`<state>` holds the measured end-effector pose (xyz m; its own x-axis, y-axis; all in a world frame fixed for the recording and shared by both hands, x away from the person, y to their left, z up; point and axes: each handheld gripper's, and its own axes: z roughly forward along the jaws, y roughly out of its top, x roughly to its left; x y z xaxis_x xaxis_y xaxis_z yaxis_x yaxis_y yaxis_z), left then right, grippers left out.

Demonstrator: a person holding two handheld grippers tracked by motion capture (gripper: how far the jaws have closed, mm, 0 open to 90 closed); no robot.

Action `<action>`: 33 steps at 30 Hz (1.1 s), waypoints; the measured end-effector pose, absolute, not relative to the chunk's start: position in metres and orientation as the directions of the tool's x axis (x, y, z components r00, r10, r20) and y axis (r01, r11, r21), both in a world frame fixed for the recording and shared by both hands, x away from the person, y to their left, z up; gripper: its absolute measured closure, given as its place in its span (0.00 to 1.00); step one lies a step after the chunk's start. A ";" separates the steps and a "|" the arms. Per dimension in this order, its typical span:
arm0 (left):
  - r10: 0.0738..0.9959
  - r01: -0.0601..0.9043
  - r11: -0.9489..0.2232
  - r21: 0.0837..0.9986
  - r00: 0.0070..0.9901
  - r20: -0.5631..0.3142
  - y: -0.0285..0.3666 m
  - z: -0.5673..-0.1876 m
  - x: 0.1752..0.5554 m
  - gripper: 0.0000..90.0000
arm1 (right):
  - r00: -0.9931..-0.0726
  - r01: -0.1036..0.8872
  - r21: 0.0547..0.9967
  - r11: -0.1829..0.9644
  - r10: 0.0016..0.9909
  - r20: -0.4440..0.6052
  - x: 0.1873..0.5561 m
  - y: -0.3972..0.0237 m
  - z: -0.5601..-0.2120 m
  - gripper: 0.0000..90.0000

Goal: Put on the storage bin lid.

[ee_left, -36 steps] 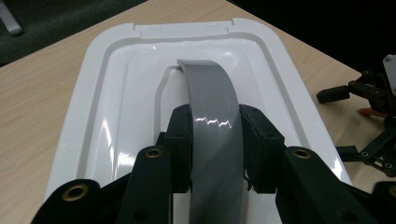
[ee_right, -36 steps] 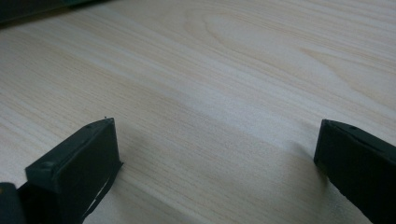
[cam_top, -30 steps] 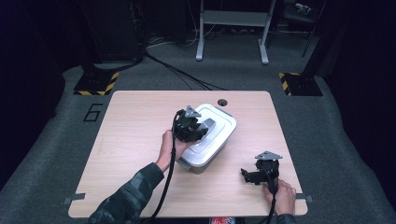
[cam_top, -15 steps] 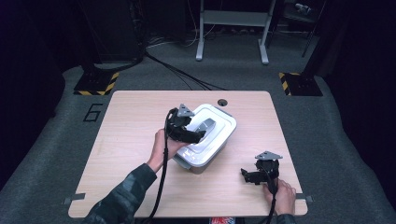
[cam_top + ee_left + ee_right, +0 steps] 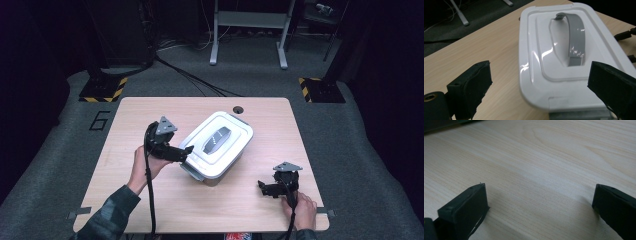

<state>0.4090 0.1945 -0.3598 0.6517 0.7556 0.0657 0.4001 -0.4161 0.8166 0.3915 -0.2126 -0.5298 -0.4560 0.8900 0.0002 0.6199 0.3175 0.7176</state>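
Note:
A white lidded container (image 5: pixel 227 155) with a flat grey handle (image 5: pixel 216 140) stands slantwise mid-table. My left gripper (image 5: pixel 186 151) hovers at its near-left end, tips by the grey latch (image 5: pixel 194 171). In the left gripper view the lid (image 5: pixel 554 65) and handle (image 5: pixel 575 37) lie just ahead of the left gripper (image 5: pixel 541 97). Its jaws have just been opening and stand wide apart, pads touching nothing. My right gripper (image 5: pixel 263 188) rests near the table's front right, open over bare wood, as the right gripper view (image 5: pixel 541 197) confirms.
The wooden table (image 5: pixel 150 115) has a round cable hole (image 5: pixel 238 109) at its back edge. A metal stand (image 5: pixel 247 30) and cables lie on the carpet behind. Hazard-striped blocks (image 5: pixel 102 90) sit at both back corners.
My left gripper has drawn back leftward off the container's lid to its near-left end, and its jaws have spread open. The right gripper and the container have stayed put.

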 end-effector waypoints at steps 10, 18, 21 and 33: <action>0.800 0.443 -0.390 0.807 0.597 0.058 0.243 -0.395 0.389 0.02 | -0.456 0.620 0.718 0.317 0.890 0.000 0.391 -0.213 -0.530 0.00; 0.830 0.506 -0.389 0.770 0.555 0.055 0.265 -0.448 0.379 0.00 | -0.456 0.620 0.718 0.318 0.890 0.000 0.391 -0.213 -0.530 0.00; 0.837 0.546 -0.395 0.739 0.545 0.045 0.271 -0.474 0.375 0.00 | -0.457 0.620 0.718 0.318 0.890 0.000 0.391 -0.213 -0.530 0.00; 0.870 0.605 -0.345 0.717 0.492 0.003 0.282 -0.531 0.366 0.00 | -0.456 0.620 0.717 0.318 0.890 0.000 0.392 -0.213 -0.530 0.00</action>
<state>0.3657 0.2819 -0.5313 0.4923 0.8704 0.0032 0.6052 -0.3449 0.7175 0.3915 -0.2126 -0.5298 -0.4564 0.8898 -0.0003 0.6197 0.3181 0.7174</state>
